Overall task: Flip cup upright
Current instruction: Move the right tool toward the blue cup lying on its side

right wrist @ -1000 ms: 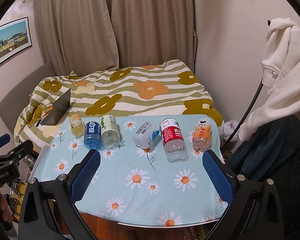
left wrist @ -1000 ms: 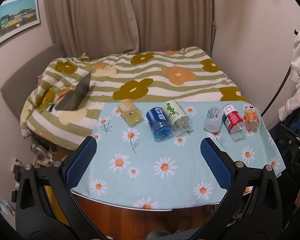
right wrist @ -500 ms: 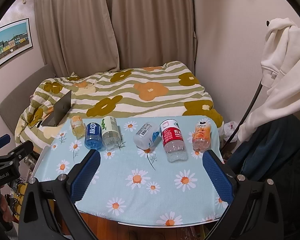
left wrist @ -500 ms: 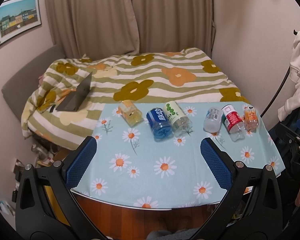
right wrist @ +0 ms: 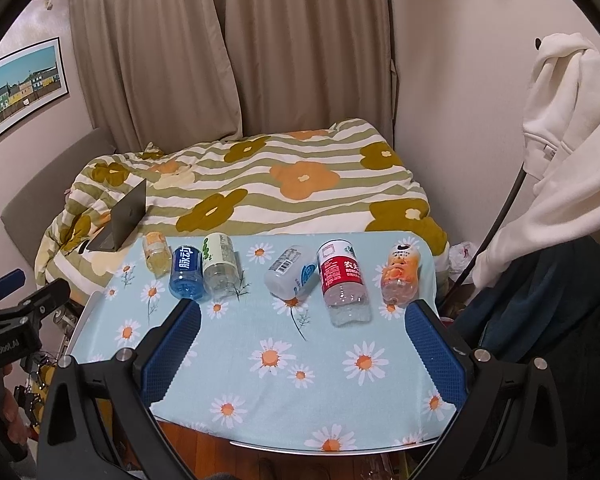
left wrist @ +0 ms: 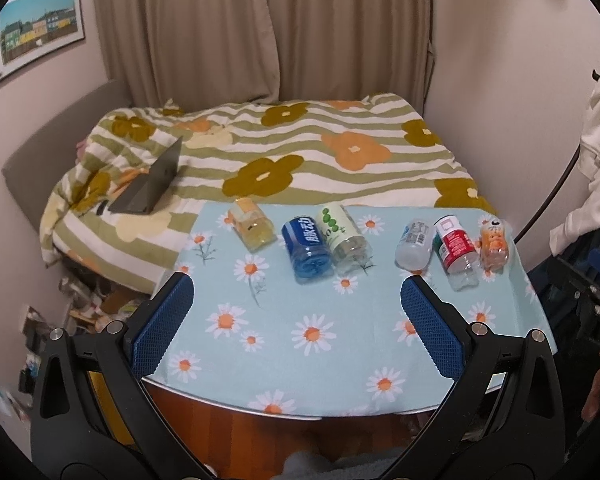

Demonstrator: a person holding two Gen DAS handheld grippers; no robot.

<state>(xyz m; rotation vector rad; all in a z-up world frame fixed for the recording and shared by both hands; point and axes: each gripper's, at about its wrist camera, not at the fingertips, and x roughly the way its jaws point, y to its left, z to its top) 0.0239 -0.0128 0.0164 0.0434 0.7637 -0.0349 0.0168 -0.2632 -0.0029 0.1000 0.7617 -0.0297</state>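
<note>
Several bottles lie on their sides in a row on the daisy tablecloth (left wrist: 312, 344): a yellow one (left wrist: 252, 229), a blue one (left wrist: 306, 246), a green-dotted one (left wrist: 342, 238), a white one (left wrist: 414, 242), a red-labelled one (left wrist: 456, 250) and an orange one (left wrist: 494, 245). They also show in the right wrist view, from the yellow bottle (right wrist: 156, 256) to the orange bottle (right wrist: 400, 276). My left gripper (left wrist: 298, 292) is open and empty above the table's near half. My right gripper (right wrist: 300, 320) is open and empty, short of the row.
A bed with a striped flower quilt (left wrist: 300, 160) lies behind the table, with an open laptop (left wrist: 152, 188) on it. A white hoodie (right wrist: 560, 140) hangs at the right. Clutter lies on the floor at the left (left wrist: 80, 300). The table's near edge (left wrist: 300, 412) is below my fingers.
Both views have shifted slightly; the table and bottles sit a little lower and farther in frame. Nothing on the table has moved, and both grippers stay open.
</note>
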